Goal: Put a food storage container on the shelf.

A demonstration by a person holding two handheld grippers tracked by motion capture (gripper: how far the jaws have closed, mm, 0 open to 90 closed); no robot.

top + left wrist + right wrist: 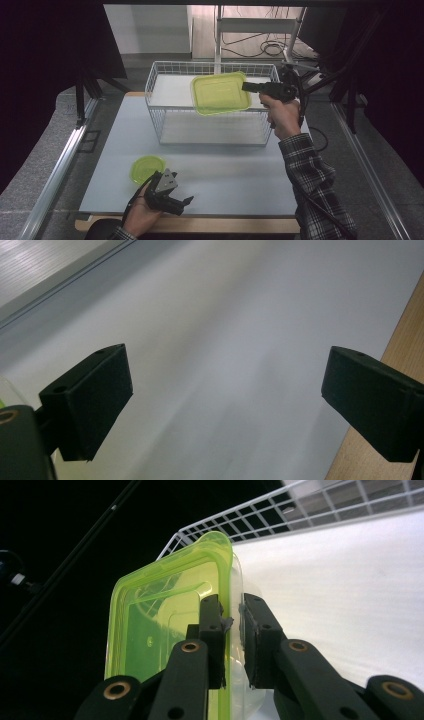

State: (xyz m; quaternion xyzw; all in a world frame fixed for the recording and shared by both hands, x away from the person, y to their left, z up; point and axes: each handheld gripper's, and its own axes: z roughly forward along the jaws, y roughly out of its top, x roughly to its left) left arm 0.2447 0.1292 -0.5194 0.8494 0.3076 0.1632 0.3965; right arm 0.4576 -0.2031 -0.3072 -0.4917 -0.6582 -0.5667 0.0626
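A: Upper right of the high view: which tool is held over the wire basket (156, 100), and how do its jaws stand?

B: The right gripper (248, 87). Its jaws are drawn close and pinch the edge of the rectangular green-lidded container (221, 93). In the right gripper view one black pad lies on the green lid side and the other on the clear body side, with the rim (226, 580) clamped between them.

A: Where is the container relative to the basket?

B: Above the basket's open top, near its right end, and tilted so that the lid faces the camera. It is clear of the basket floor; whether it touches the wire rim cannot be told.

A: And the basket itself?

B: It stands on the far half of the grey table (230, 170). Its white wire walls are upright and its floor is bare.

A: Lower left, well short of the basket?

B: The left gripper (186, 203), in the person's hand at the near edge of the table. The left gripper view shows its two jaws spread wide over bare table top, with nothing between them.

A: The green disc next to it?

B: A round green lid (147, 168), lying flat on the table just beside the left gripper, on the side toward the basket and well apart from it.
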